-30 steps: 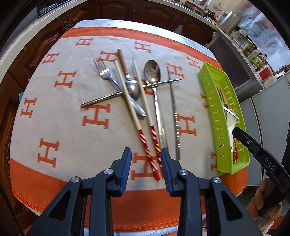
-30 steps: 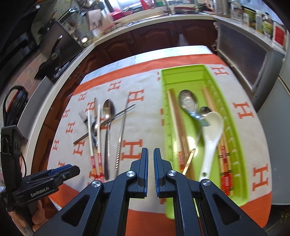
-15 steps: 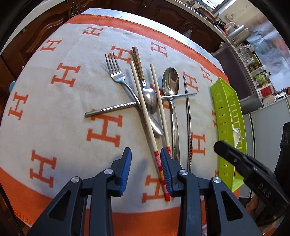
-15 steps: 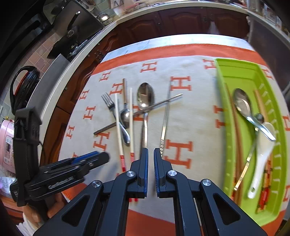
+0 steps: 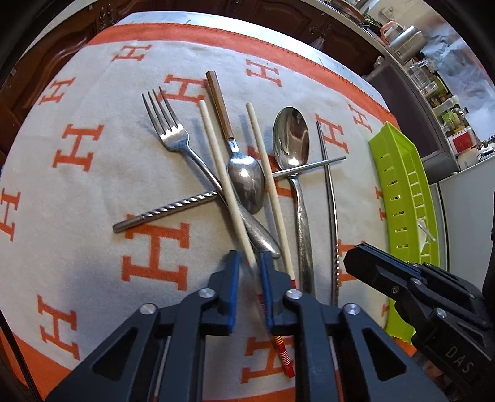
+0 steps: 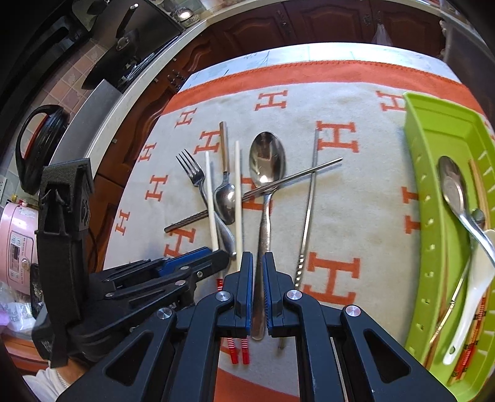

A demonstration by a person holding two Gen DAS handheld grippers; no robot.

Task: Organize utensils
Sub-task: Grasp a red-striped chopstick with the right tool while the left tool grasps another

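Observation:
Loose utensils lie crossed on an orange and cream cloth: a fork [image 5: 168, 133], two cream chopsticks [image 5: 227, 191] with red striped ends, a small spoon [image 5: 246, 179], a large steel spoon [image 5: 290, 139] and two metal chopsticks [image 5: 329, 185]. My left gripper [image 5: 249, 266] is open, its jaws on either side of the left cream chopstick. My right gripper [image 6: 257, 267] is narrowly open with the large spoon's handle [image 6: 265, 235] between its jaws. The green tray [image 6: 433, 198] at the right holds a spoon, a white soup spoon and chopsticks.
The cloth [image 5: 77, 198] covers a table whose far edge meets dark wood cabinets [image 6: 309, 24]. A pink rice cooker [image 6: 15, 241] stands off the table at the left. The green tray also shows in the left wrist view [image 5: 399, 185].
Both grippers have moved forward and down onto the pile. The left jaws have narrowed around a cream chopstick. The right gripper has swung left from the tray onto the large spoon's handle.

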